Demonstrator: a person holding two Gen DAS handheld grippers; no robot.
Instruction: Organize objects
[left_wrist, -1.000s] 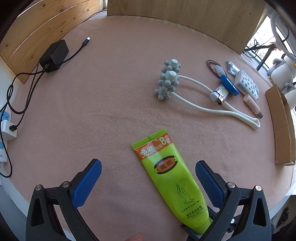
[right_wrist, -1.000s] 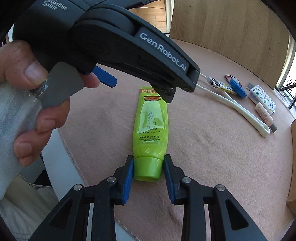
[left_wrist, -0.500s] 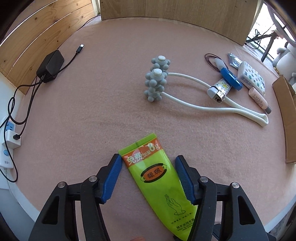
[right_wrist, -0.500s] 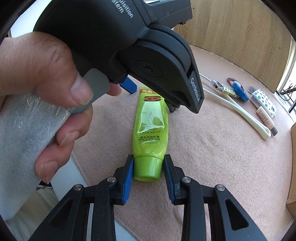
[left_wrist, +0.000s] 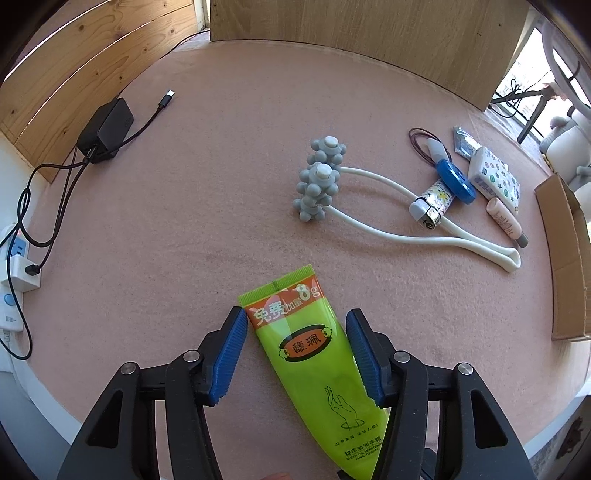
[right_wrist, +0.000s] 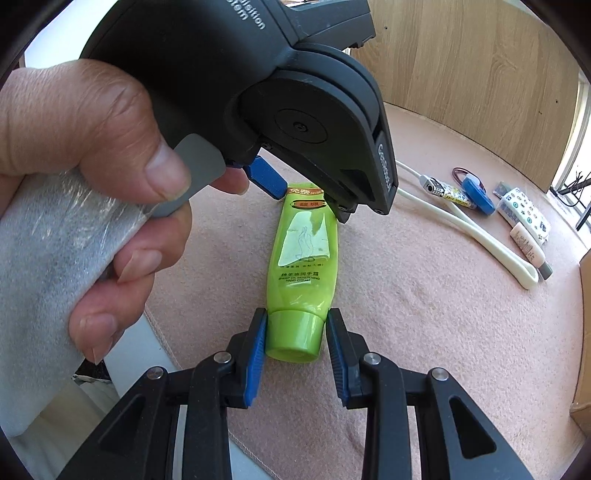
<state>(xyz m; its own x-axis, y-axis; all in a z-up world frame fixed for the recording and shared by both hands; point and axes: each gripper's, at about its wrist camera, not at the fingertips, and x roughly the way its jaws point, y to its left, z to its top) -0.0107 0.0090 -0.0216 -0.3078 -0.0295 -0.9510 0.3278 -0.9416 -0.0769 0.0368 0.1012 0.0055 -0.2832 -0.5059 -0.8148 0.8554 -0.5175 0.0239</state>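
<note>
The pink felt mat (left_wrist: 229, 206) is bounded by a stitched edge just behind and to the left of the right gripper (right_wrist: 296, 334), and by wooden panels (left_wrist: 369, 33) well ahead of both sets of jaws. Wide bare felt is seen ahead and to the left of the left gripper (left_wrist: 295, 345), as far as a black charger (left_wrist: 105, 129) near the far left edge. To the right, past a grey-knobbed massager (left_wrist: 319, 177), a lighter (left_wrist: 432, 205), a blue disc (left_wrist: 454, 181), a patterned pack (left_wrist: 495, 177) and a small pink tube (left_wrist: 504, 219) are grouped, with a cardboard box (left_wrist: 565, 258) cut off at the mat's right rim. In the right wrist view much of the scene is hidden by the person's hand (right_wrist: 92, 166) and the black body of the other gripper. The green hand cream tube (left_wrist: 314, 354) lies flat on the felt between the two grippers. Its crimped end is bracketed by the left jaws, which are half spread: the left pad is about touching the tube's edge, while contact at the right pad cannot be made out. Its cap (right_wrist: 293, 334) is pinched between the right jaws, both blue pads lying against its sides.
</note>
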